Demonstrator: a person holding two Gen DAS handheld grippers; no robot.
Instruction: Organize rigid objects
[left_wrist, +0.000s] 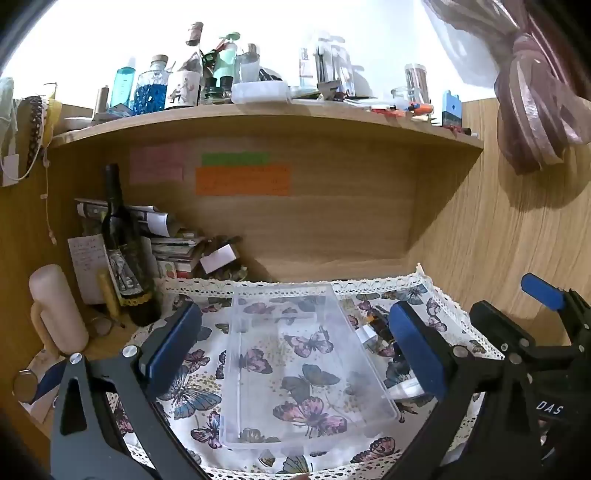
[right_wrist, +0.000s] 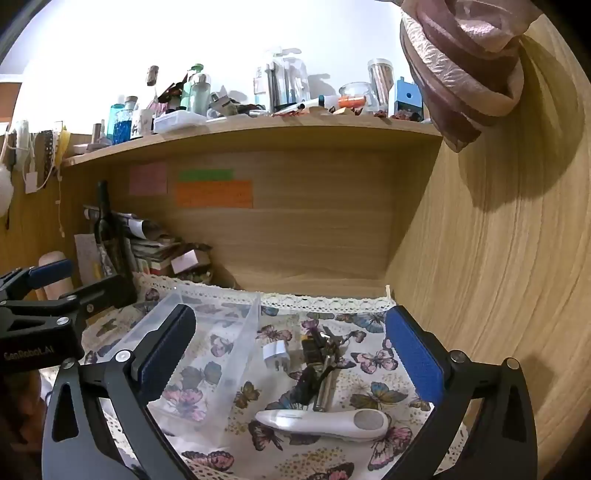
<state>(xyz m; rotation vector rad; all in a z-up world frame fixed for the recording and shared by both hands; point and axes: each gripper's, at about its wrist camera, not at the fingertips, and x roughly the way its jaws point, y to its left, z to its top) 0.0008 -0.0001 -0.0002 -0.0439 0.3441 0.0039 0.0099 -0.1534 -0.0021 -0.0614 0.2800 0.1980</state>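
Note:
A clear plastic bin (left_wrist: 295, 369) lies empty on the butterfly-print cloth (left_wrist: 192, 398). My left gripper (left_wrist: 291, 350) hovers over it, open wide, nothing between the blue pads. In the right wrist view the bin (right_wrist: 207, 354) sits at left. Right of it lie a white handheld device (right_wrist: 325, 421), a white plug adapter (right_wrist: 275, 354), a metal cylinder (right_wrist: 325, 391) and small dark items (right_wrist: 314, 347). My right gripper (right_wrist: 291, 362) is open above these things, touching none. The other gripper's body (right_wrist: 40, 325) shows at the left edge.
A dark wine bottle (left_wrist: 122, 251), stacked papers (left_wrist: 166, 240) and a pink cylinder (left_wrist: 55, 306) crowd the desk's back left. A shelf (left_wrist: 258, 114) above holds several bottles and jars. A wooden side wall (right_wrist: 498, 258) bounds the right, with a pink bag (right_wrist: 465, 55) hanging.

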